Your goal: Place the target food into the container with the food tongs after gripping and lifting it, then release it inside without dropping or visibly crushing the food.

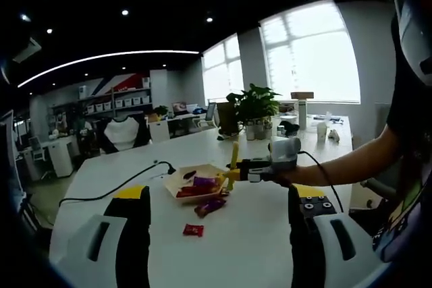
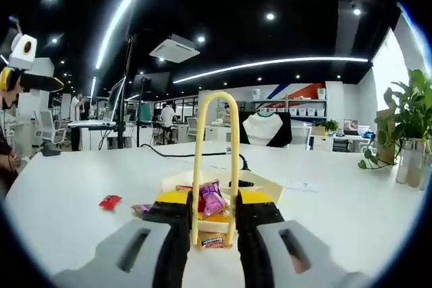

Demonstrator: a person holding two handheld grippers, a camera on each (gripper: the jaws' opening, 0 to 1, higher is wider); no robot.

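Over the white table (image 1: 256,234), right gripper (image 2: 212,224) clamps yellow tongs (image 2: 214,160), tips together on a wrapped snack (image 2: 212,239) near the tray (image 1: 196,183). Left gripper (image 1: 219,224) idle, jaws apart. Advice: gentle squeeze, lift straight, release low inside tray.

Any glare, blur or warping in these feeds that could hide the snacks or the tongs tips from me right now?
Left gripper view: the windows blow out white, yet the tray and the red packet stay readable, only small and soft. Right gripper view: even ceiling light, no glare; the yellow tongs sit sharp between the jaws, with fisheye bending the table edge; the tips over a packet look slightly soft.
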